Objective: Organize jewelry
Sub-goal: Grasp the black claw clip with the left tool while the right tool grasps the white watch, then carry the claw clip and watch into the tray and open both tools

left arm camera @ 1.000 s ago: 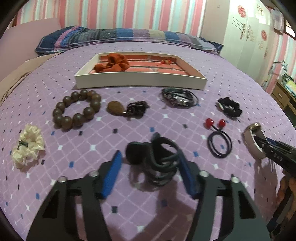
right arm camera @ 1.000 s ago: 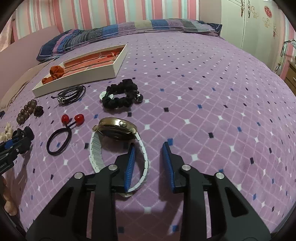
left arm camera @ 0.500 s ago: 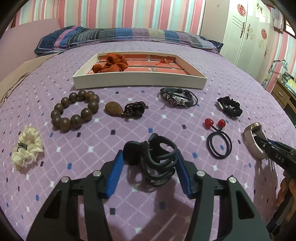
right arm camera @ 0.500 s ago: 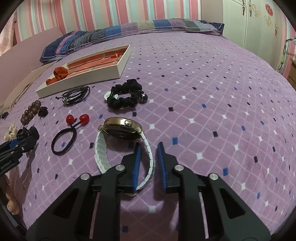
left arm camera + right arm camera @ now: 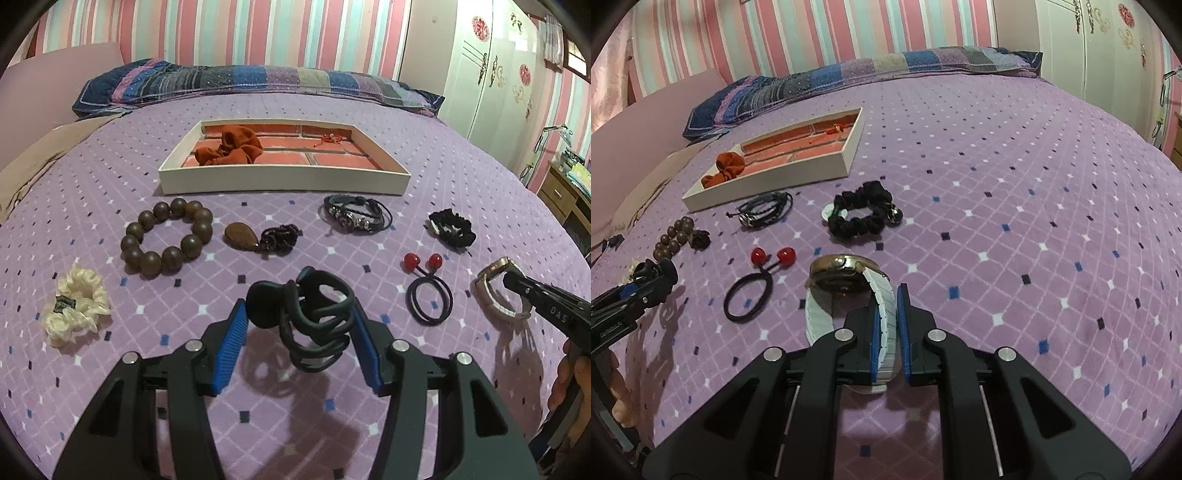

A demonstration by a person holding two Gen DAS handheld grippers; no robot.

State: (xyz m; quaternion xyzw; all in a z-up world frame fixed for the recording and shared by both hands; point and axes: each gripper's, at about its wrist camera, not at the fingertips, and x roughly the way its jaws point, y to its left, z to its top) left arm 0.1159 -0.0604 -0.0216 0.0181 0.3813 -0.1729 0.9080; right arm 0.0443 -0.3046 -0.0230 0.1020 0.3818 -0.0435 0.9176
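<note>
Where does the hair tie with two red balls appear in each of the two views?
Left wrist view: hair tie right of centre, between black claw clip and watch.
Right wrist view: left of centre, left of the watch.
Shared landmark: white tray.

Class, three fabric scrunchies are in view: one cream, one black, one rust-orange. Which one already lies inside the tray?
The rust-orange scrunchie: it lies in the tray's left end, while the cream scrunchie and black scrunchie lie on the purple bedspread.
</note>
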